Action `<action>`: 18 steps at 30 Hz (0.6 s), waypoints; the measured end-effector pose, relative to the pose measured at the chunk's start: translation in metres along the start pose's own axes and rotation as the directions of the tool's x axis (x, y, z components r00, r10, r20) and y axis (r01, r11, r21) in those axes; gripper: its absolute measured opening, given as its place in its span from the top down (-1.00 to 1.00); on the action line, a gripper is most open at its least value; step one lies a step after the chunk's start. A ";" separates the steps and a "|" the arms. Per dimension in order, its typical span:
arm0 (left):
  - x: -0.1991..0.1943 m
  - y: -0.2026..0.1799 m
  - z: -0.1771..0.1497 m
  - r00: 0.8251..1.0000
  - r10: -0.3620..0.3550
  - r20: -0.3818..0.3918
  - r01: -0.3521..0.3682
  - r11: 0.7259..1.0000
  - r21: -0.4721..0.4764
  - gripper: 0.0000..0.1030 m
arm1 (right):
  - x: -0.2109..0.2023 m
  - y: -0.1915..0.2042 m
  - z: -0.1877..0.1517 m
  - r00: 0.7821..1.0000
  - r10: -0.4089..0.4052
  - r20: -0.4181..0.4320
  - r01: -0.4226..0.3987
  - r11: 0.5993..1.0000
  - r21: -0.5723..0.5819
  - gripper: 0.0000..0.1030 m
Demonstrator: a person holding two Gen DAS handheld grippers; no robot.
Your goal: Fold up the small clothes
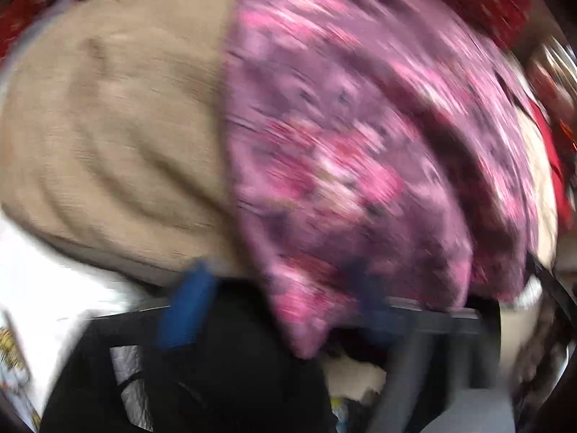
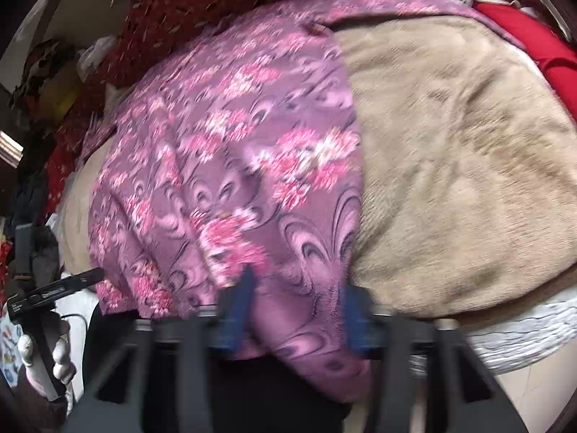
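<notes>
Beige plush blanket [image 2: 468, 166] spreads beyond the claws as the working surface. On it, reaching right up to both claws, lies the purple floral garment [image 2: 230, 166]: thin woven cloth, likely light, limp and a little slippery, so it is best taken at the hem corners. The right gripper [image 2: 299, 310] has its blue fingers pinched on a bunched fold of the near hem. The left gripper [image 1: 274, 306] is blurred; cloth sits between its fingers, apparently clamped.
</notes>
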State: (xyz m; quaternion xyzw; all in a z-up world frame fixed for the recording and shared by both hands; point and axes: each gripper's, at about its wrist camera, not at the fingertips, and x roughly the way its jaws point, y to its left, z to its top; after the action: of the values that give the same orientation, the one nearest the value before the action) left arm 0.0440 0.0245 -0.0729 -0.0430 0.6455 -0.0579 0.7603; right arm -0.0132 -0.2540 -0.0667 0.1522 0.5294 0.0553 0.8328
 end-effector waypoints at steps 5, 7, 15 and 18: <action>-0.025 0.008 -0.007 0.998 -0.051 0.039 0.051 0.999 -0.009 0.95 | -0.034 -0.010 0.000 0.985 0.136 0.102 -0.140 0.990 0.028 0.88; -0.051 0.024 -0.012 0.991 -0.100 0.087 0.104 0.994 -0.044 0.95 | -0.060 -0.013 0.000 0.969 0.187 0.159 -0.194 0.981 0.030 0.89; -0.049 0.076 -0.027 0.999 -0.033 0.035 0.038 0.986 -0.163 0.94 | -0.073 -0.049 -0.012 0.983 0.123 0.136 -0.138 0.985 0.107 0.96; -0.054 0.088 -0.032 0.993 -0.103 0.053 0.111 0.975 -0.190 0.91 | -0.053 -0.058 -0.012 0.995 0.089 0.052 -0.096 0.984 0.151 0.94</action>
State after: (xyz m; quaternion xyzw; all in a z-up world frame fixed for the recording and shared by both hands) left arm 0.0063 0.1191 -0.0380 -0.1524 0.6284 -0.0349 0.7620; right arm -0.0504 -0.3199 -0.0438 0.2415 0.5057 0.0497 0.8268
